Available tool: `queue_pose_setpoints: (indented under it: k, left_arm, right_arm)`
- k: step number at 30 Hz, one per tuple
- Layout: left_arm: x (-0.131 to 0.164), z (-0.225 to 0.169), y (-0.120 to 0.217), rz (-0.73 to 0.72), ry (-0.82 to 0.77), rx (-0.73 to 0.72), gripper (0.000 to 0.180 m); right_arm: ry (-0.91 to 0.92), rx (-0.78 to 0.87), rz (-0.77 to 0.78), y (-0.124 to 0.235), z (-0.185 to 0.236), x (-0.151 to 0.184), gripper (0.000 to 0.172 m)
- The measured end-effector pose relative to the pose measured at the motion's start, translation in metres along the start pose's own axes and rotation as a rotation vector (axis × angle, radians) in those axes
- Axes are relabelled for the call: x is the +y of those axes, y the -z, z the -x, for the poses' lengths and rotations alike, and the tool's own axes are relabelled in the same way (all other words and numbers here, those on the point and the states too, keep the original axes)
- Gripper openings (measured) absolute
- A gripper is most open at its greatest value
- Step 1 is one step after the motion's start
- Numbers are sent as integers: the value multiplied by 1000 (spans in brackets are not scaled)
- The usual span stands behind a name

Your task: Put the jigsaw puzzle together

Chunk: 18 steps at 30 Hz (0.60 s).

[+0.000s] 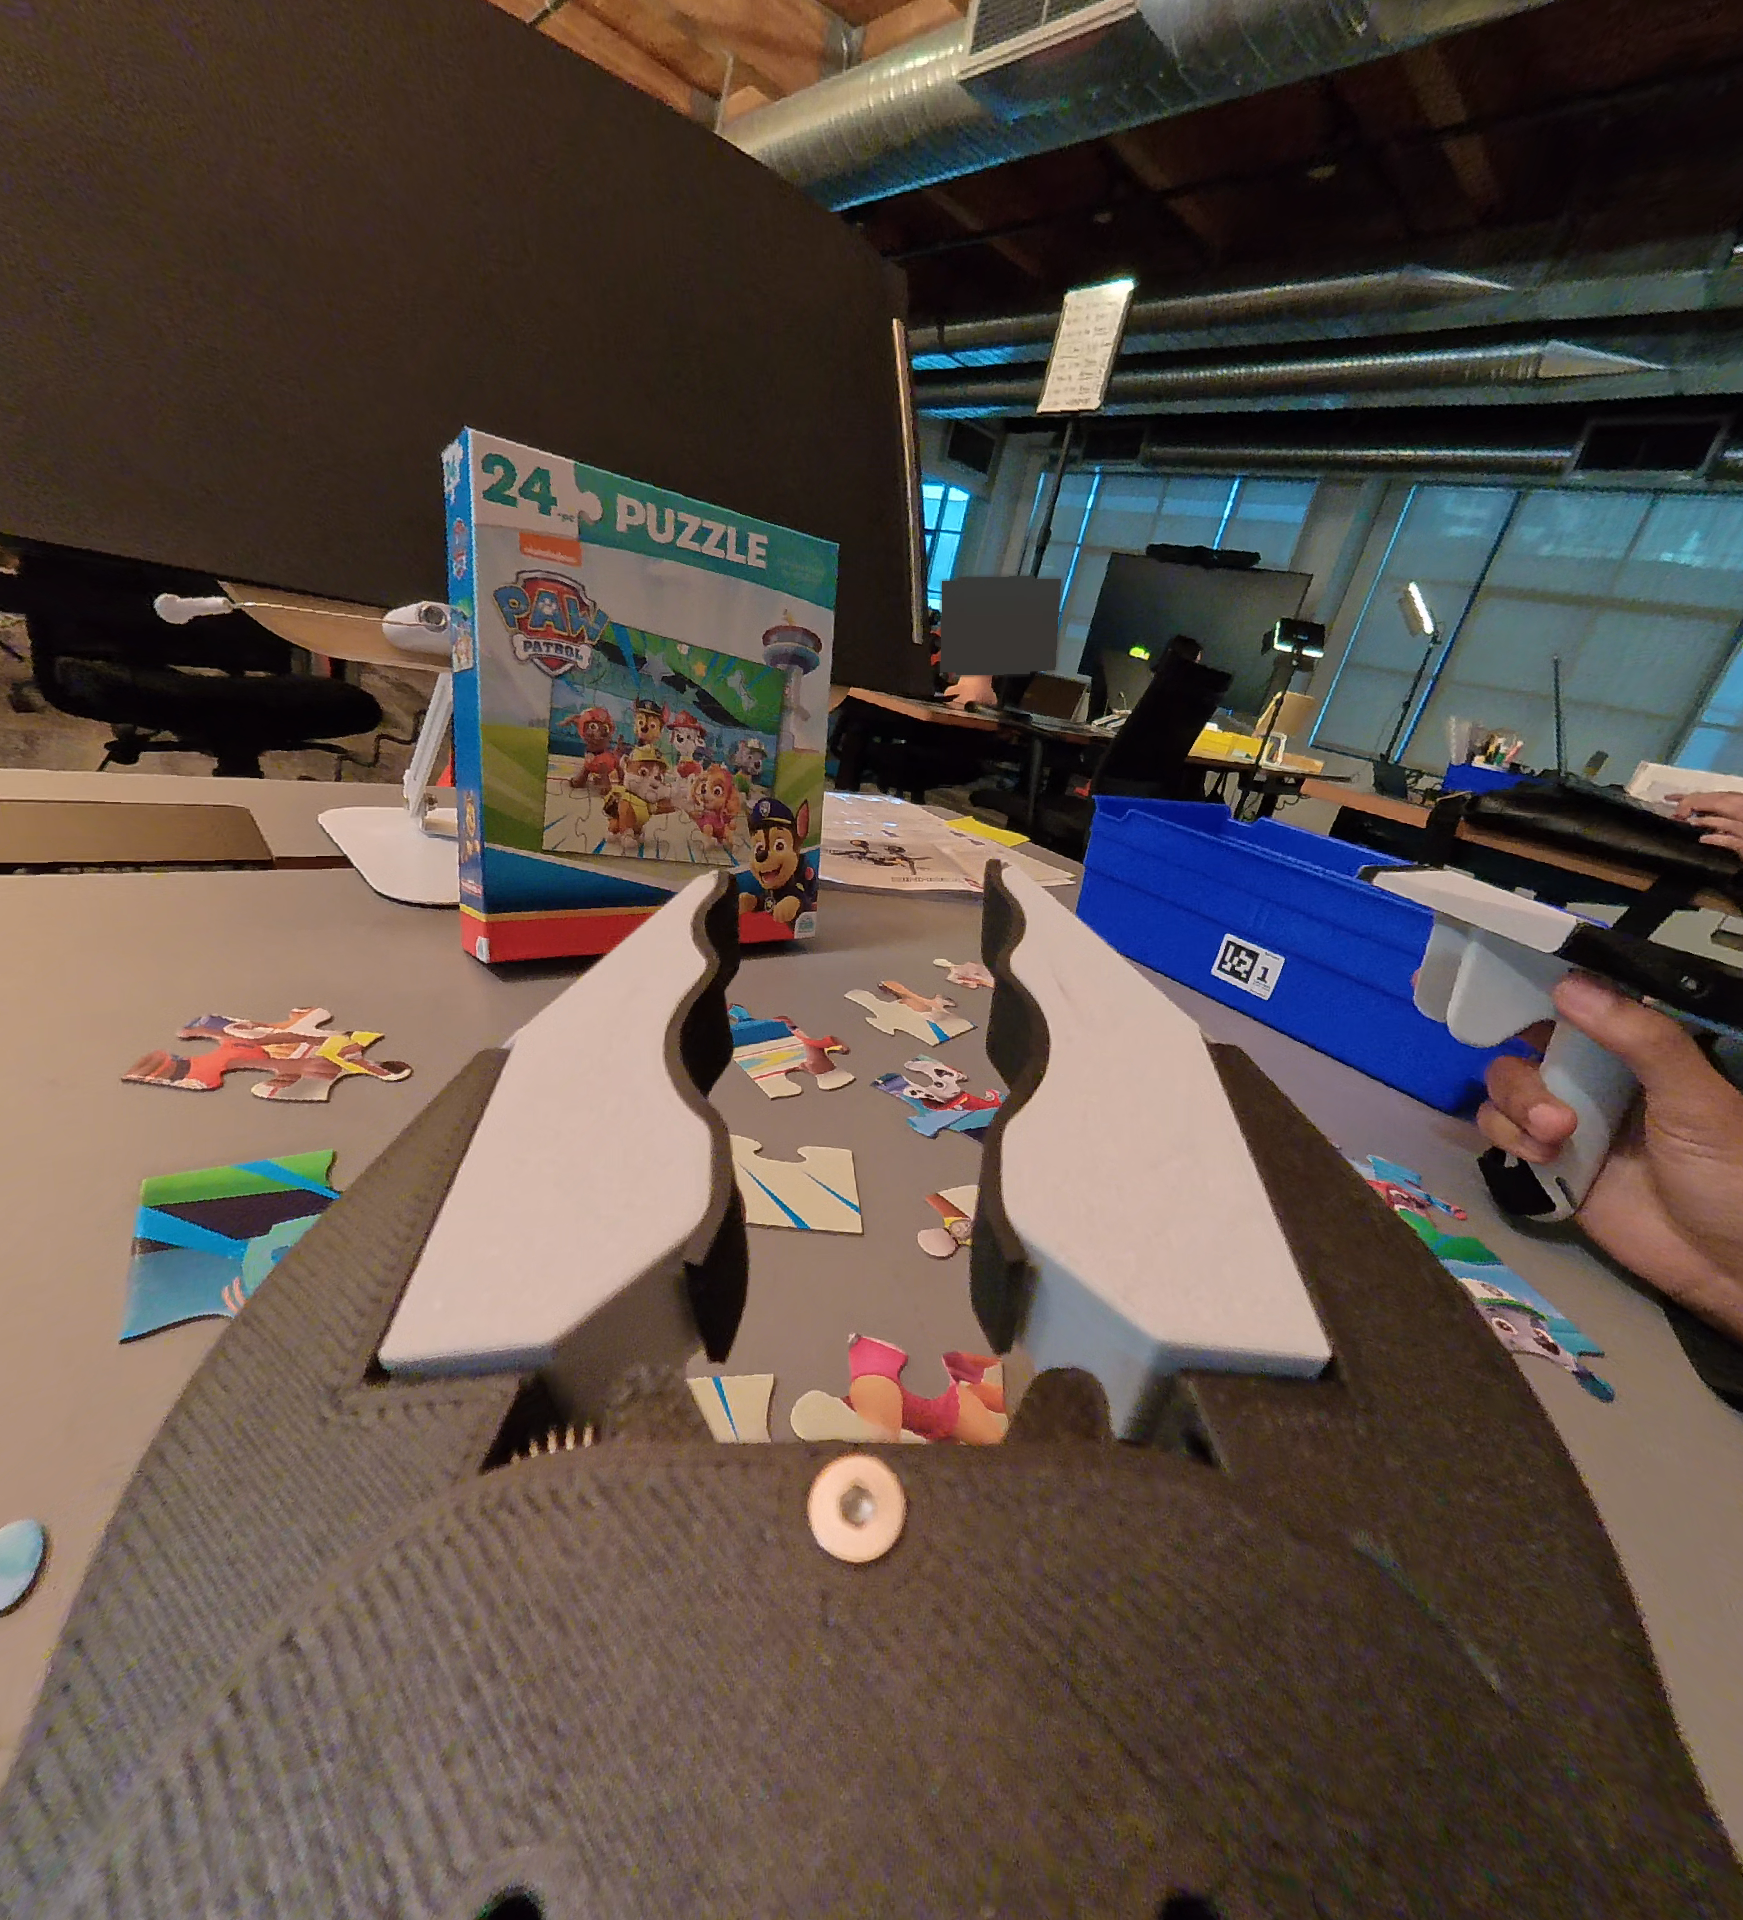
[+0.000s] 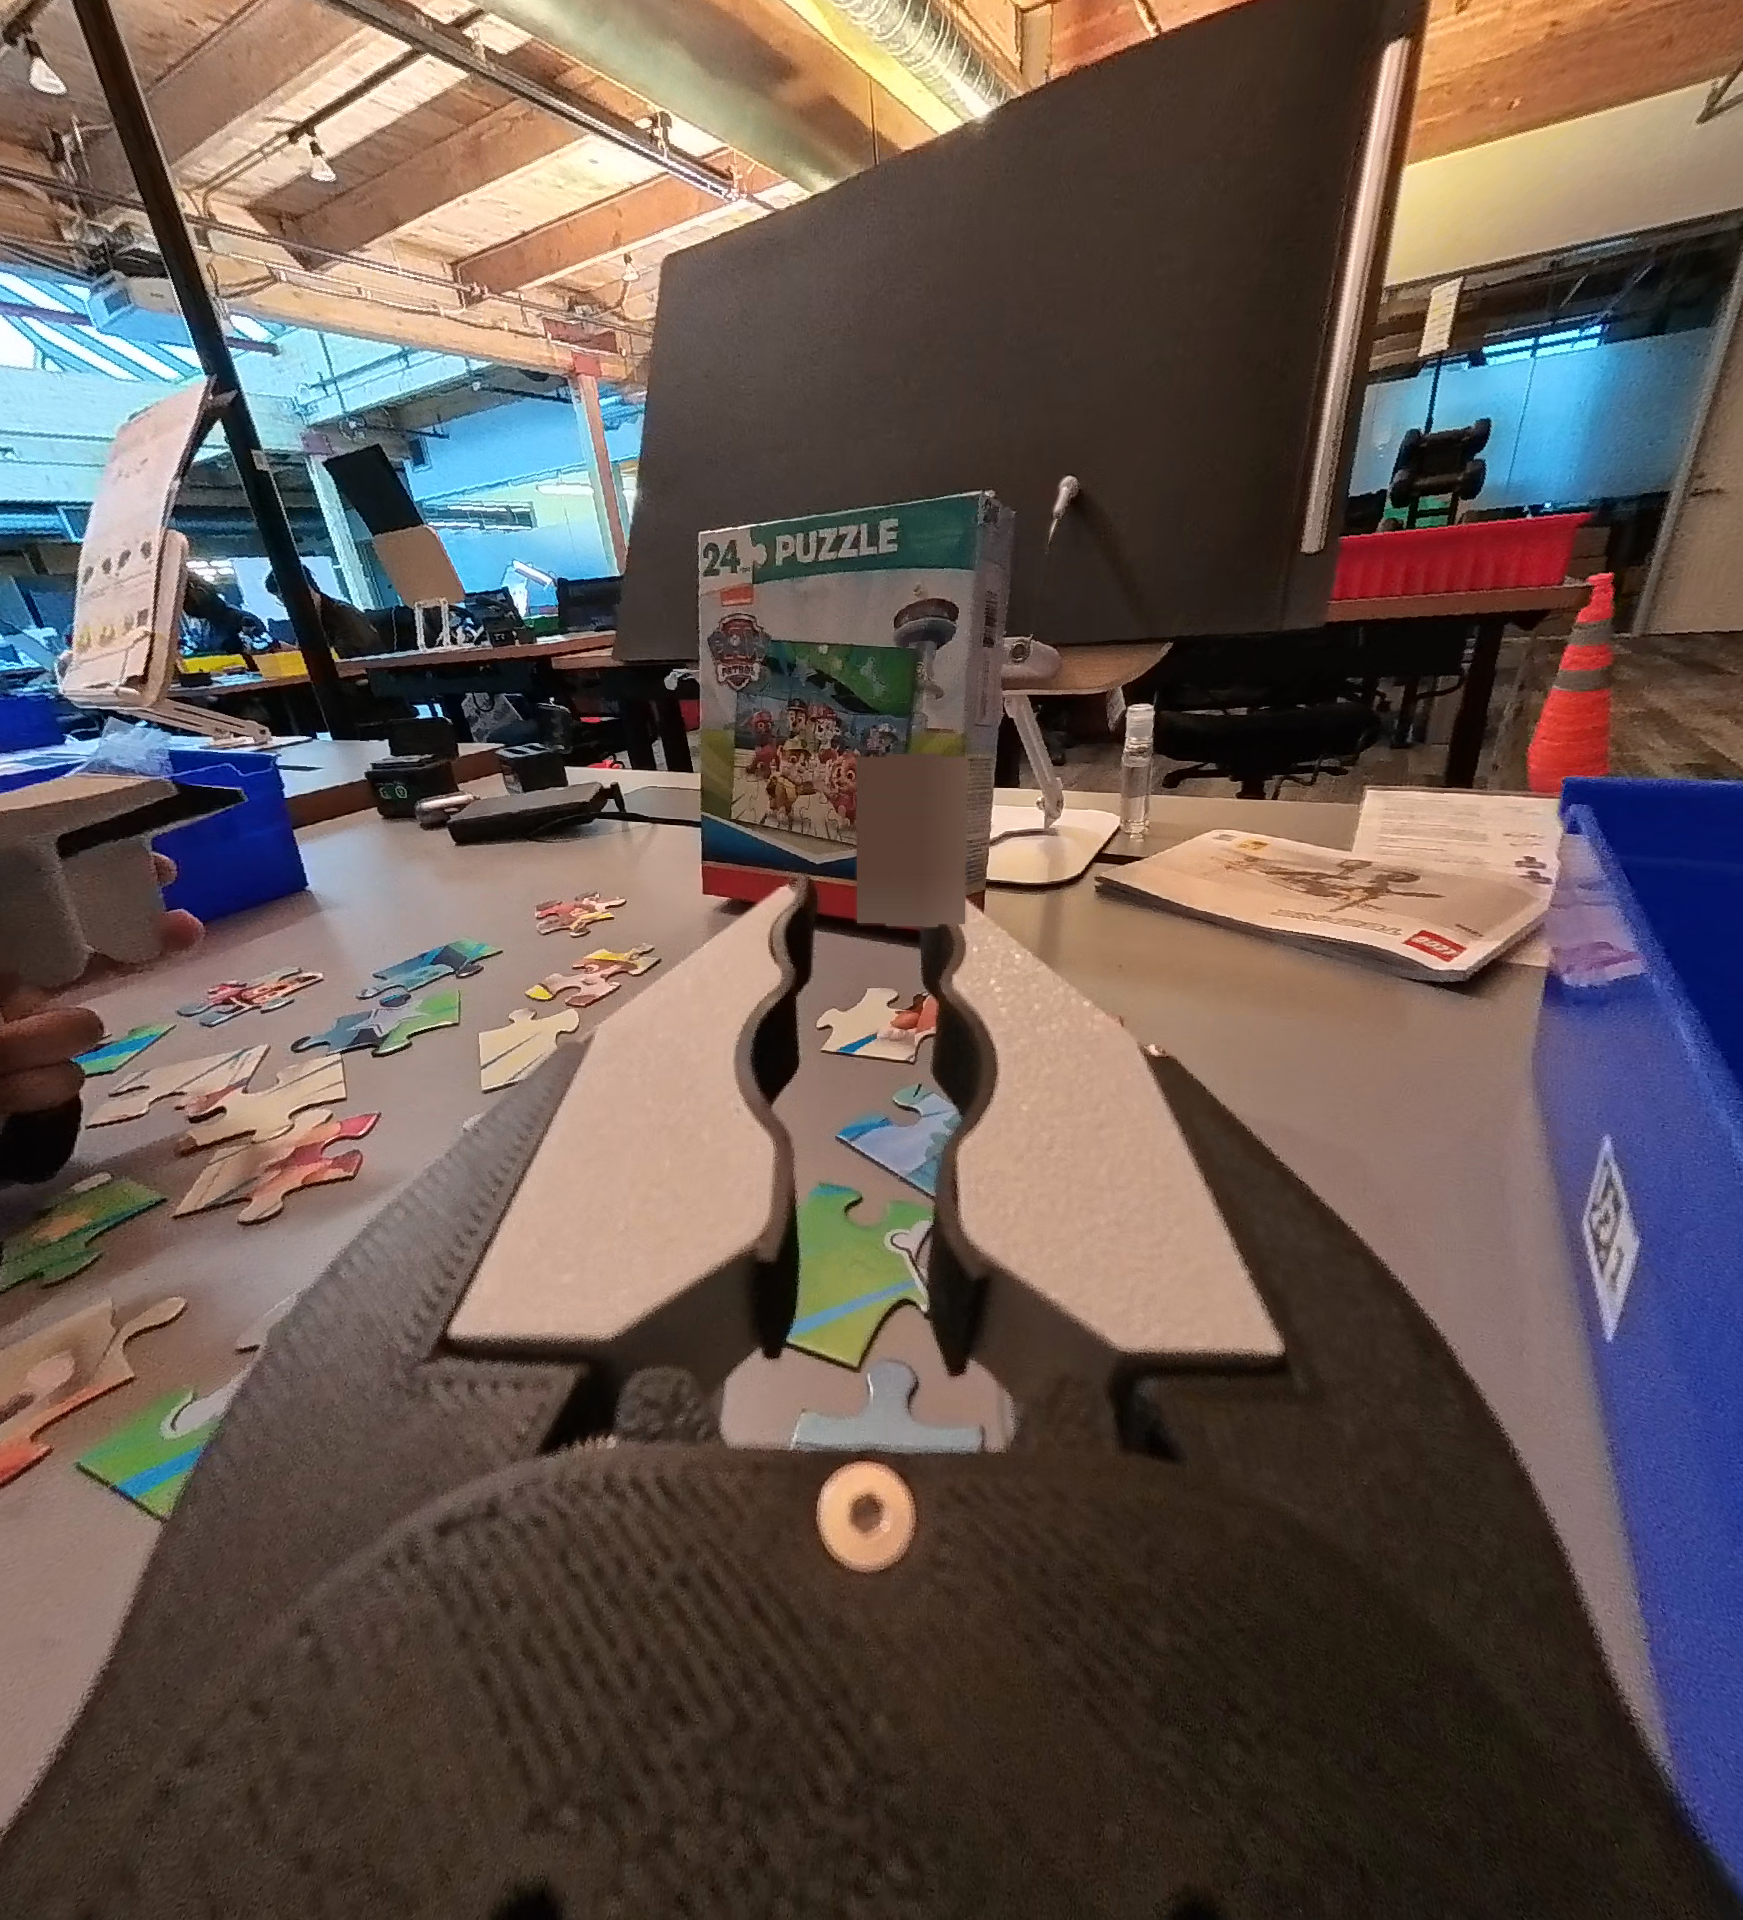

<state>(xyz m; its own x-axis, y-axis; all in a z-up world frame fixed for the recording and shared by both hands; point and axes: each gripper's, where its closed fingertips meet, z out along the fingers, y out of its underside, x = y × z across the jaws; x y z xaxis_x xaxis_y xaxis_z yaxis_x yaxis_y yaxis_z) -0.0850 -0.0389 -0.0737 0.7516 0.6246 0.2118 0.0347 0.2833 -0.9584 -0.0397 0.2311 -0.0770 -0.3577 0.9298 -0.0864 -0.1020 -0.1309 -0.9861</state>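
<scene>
Both grippers have grey fingers (image 1: 618, 1132) with wavy black pads, ribbed black bodies (image 2: 846, 1714) and one pale screw (image 1: 854, 1507).

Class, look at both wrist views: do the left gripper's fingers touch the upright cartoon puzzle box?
Apart. In the left wrist view, bare grey table shows between the left gripper fingertips and the upright cartoon puzzle box, which stands farther back.

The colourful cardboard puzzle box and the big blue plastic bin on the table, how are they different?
The colourful cardboard puzzle box stands upright on its narrow edge; the big blue plastic bin lies long and low. The puzzle box is covered with cartoon pictures; the bin is plain blue with one small black-and-white sticker. The box is closed; the bin is open on top. Both rest on the grey table, near scattered puzzle pieces.
</scene>
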Motion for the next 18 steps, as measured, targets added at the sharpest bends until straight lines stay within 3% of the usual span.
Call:
queue_pose_setpoints:
  k: [18]
  left_arm:
    - [0, 0, 0, -2, -5, 1, 45]
  right_arm:
    - [19, -4, 14, -1, 3, 2, 16]
